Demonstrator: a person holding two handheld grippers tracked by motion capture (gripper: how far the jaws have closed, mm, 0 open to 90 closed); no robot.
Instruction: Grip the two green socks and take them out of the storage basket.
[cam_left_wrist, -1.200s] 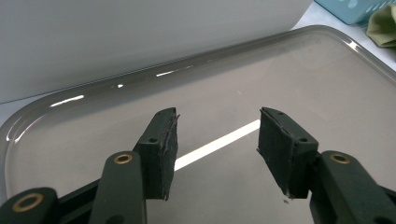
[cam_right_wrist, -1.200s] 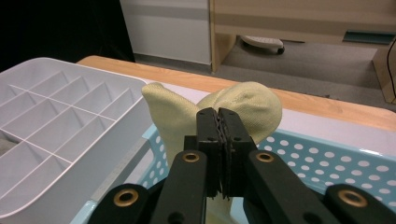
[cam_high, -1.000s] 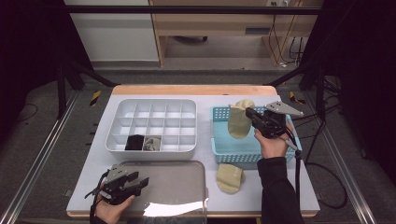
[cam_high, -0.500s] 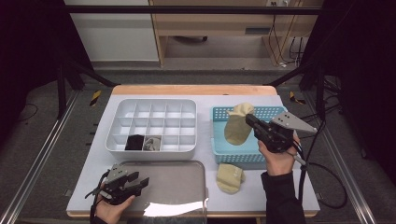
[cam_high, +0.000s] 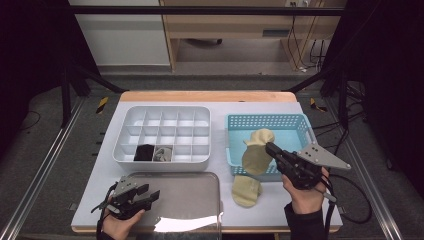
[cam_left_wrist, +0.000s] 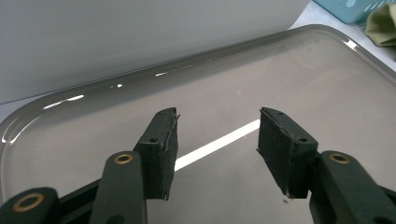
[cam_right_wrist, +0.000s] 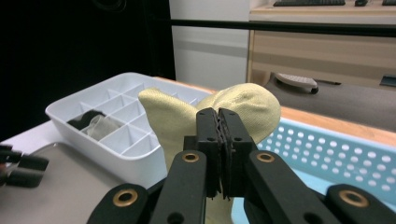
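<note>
A pale yellow sock (cam_high: 256, 155) (cam_right_wrist: 243, 102) hangs from my right gripper (cam_high: 270, 148) (cam_right_wrist: 218, 114), whose jaws are shut on its upper fold. It dangles over the front part of the light blue basket (cam_high: 265, 118) (cam_right_wrist: 327, 144). A second yellow sock (cam_high: 246, 190) lies flat on the table just in front of the basket. At the front left, my left gripper (cam_high: 152, 196) (cam_left_wrist: 217, 135) stands open low over the grey tray (cam_high: 195, 205) (cam_left_wrist: 280, 70), nothing between its pads.
A white compartment box (cam_high: 165, 111) (cam_right_wrist: 121, 79) stands behind the tray, with a black item (cam_high: 145, 152) and a grey item (cam_high: 162, 153) in two front cells. The right gripper's cable (cam_high: 350, 200) trails off the table's right edge.
My right gripper has carried the hanging sock from over the basket's back toward its front edge, nearer the person. The left gripper has stayed still over the tray.
</note>
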